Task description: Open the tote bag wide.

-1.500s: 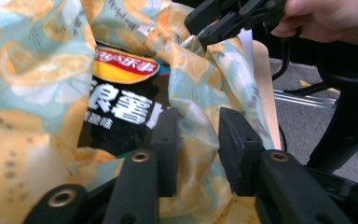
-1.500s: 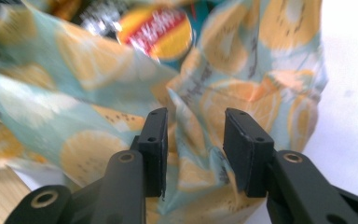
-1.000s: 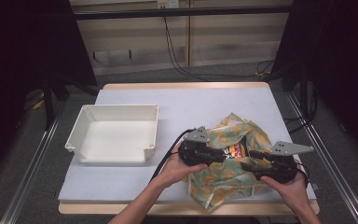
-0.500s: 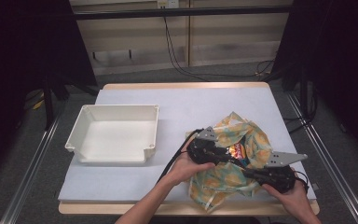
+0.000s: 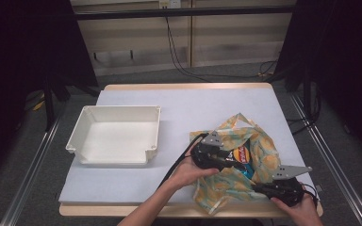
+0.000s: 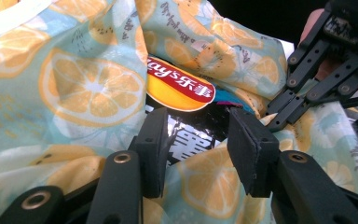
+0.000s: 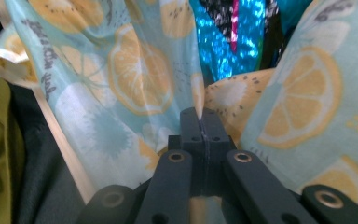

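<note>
left gripper [image 6: 196, 140]: jaws just been opening, half apart, chip bag [image 6: 179, 88] between, pads off | right gripper [image 7: 200, 122]: clamped on lemon-print bag [image 5: 264, 155] fabric | bag at table's [image 5: 136, 183] front right

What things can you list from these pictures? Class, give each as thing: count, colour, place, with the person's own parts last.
Fabric bag printed with orange slices: one, pale blue and orange, near right part of the table, its mouth open.
Black crisp packet with a red and yellow logo: one, inside the bag's mouth.
Shiny blue packet: one, blue with pink, also in the bag.
Shallow plastic tray: one, white, left part of the table, nothing in it.
White table top: one, wooden rim.
Cables: several, black, on the floor behind.
Left gripper: black, jaws apart around the crisp packet, just opening.
Right gripper: black, shut on the bag's fabric.
Hands: two, near edge.
</note>
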Action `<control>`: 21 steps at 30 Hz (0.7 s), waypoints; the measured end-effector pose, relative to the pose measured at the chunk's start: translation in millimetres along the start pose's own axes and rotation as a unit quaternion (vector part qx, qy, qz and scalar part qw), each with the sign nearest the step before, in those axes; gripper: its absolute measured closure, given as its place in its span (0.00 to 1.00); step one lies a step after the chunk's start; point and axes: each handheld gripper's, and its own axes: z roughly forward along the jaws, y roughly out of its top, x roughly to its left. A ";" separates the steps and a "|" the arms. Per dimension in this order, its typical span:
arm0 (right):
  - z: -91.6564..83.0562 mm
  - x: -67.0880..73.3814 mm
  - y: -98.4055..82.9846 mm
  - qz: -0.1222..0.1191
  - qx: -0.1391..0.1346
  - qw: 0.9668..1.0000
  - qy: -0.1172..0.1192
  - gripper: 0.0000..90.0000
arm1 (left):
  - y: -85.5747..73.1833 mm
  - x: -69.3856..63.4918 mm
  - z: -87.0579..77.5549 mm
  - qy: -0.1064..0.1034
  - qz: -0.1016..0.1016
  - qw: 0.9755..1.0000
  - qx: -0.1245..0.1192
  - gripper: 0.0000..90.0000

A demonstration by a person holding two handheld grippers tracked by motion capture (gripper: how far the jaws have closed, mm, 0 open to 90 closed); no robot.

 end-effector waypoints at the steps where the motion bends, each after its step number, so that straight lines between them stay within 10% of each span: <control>1: 0.0 1.4 -1.4 0.001 -0.001 1.000 -0.001 1.00 | 0.0 -0.3 -0.3 0.001 0.001 1.000 0.001 0.65; 7: -1.8 0.9 -5.1 0.013 -0.012 1.000 0.011 0.97 | 3.0 -4.1 -3.1 -0.007 0.011 1.000 0.003 0.72; 14: -16.0 2.4 -1.2 0.012 -0.059 0.998 0.010 0.71 | 29.8 -15.5 -4.3 -0.024 0.046 0.999 0.000 0.82; 21: -19.3 1.3 -1.4 0.017 -0.074 0.997 0.004 0.58 | 52.5 -15.8 30.2 -0.030 0.087 0.995 0.042 0.76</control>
